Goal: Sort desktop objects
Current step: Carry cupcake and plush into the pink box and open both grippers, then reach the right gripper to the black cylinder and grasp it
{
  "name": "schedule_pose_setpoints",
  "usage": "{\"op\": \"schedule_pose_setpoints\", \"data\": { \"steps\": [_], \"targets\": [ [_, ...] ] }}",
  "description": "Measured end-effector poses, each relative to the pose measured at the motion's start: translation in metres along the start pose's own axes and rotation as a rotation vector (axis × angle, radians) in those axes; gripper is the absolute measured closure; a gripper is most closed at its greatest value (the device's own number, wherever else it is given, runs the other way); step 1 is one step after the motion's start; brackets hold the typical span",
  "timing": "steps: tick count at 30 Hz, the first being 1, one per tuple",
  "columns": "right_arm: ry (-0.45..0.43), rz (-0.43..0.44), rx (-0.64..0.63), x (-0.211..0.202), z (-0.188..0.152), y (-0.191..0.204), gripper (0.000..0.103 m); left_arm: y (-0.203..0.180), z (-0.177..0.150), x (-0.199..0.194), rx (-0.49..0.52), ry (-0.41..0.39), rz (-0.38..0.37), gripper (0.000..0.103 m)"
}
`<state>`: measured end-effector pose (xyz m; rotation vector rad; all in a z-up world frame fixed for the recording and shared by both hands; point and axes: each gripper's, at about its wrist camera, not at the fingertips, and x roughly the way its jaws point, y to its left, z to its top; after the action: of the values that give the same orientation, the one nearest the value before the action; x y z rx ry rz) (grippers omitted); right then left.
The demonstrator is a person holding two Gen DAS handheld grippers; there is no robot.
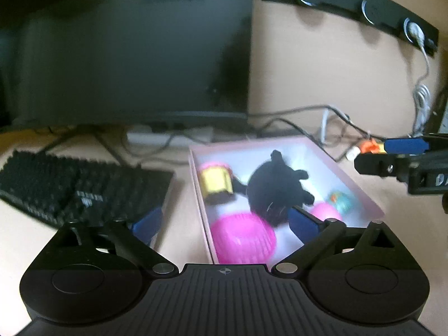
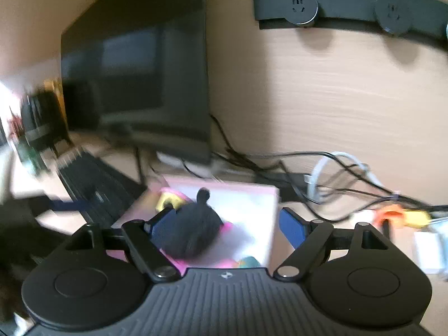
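Note:
An open pink box (image 1: 361, 193) sits on the desk just beyond my left gripper (image 1: 225, 221). In it lie a black plush toy (image 1: 274, 187), a yellow and pink cylinder (image 1: 215, 182), a pink ribbed bowl (image 1: 242, 238), a small pink ball (image 1: 326, 211) and a teal ball (image 1: 343, 200). The left jaws stand wide open over the box's near end, gripping nothing. My right gripper (image 2: 226, 224) hangs open above the same box (image 2: 252, 204); the plush (image 2: 190, 232) lies by its left finger, and the right pad is clear of it. The picture is blurred.
A dark monitor (image 1: 126, 50) stands behind, with a black keyboard (image 1: 70, 184) left of the box. Tangled cables (image 2: 336, 184), orange and yellow plugs (image 2: 400, 215) and a white adapter (image 2: 428, 249) lie to the right. A black socket strip (image 2: 350, 2) runs along the wooden wall.

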<state>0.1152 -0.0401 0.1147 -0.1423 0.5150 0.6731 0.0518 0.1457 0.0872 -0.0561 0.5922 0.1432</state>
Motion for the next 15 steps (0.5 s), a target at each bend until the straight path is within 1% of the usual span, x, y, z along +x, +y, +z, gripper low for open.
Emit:
{"op": "schedule_pose_setpoints", "data": {
  "steps": [1, 2, 3, 4, 6, 8, 12, 13, 15],
  "targets": [
    [0.013, -0.017, 0.006, -0.001, -0.006, -0.005, 0.024, -0.003, -0.005, -0.003, 0.001, 0.005, -0.010, 0.003],
    [0.025, -0.031, 0.025, -0.004, -0.011, -0.012, 0.030, -0.005, -0.008, -0.006, 0.004, 0.009, -0.019, 0.003],
    [0.037, -0.049, 0.046, -0.004, -0.014, -0.021, 0.033, -0.008, -0.011, -0.009, 0.008, 0.013, -0.033, 0.003],
    [0.045, -0.087, 0.059, -0.003, -0.017, -0.031, 0.038, -0.010, -0.013, -0.012, 0.010, 0.018, -0.048, 0.002],
    [0.051, -0.188, 0.064, 0.002, -0.019, -0.050, 0.038, -0.015, -0.016, -0.018, 0.004, 0.037, -0.080, 0.002],
    [0.059, -0.284, 0.104, 0.016, -0.019, -0.076, 0.038, -0.021, -0.019, -0.023, 0.011, 0.053, -0.112, 0.001],
    [0.065, -0.413, 0.231, 0.058, -0.009, -0.131, 0.038, -0.028, -0.021, -0.029, 0.029, 0.078, -0.151, 0.000],
    [0.067, -0.429, 0.257, 0.073, -0.006, -0.143, 0.038, -0.029, -0.021, -0.030, 0.035, 0.084, -0.162, 0.000],
    [0.069, -0.441, 0.237, 0.095, -0.006, -0.152, 0.038, -0.030, -0.024, -0.032, 0.051, 0.093, -0.178, 0.000]
  ]
}}
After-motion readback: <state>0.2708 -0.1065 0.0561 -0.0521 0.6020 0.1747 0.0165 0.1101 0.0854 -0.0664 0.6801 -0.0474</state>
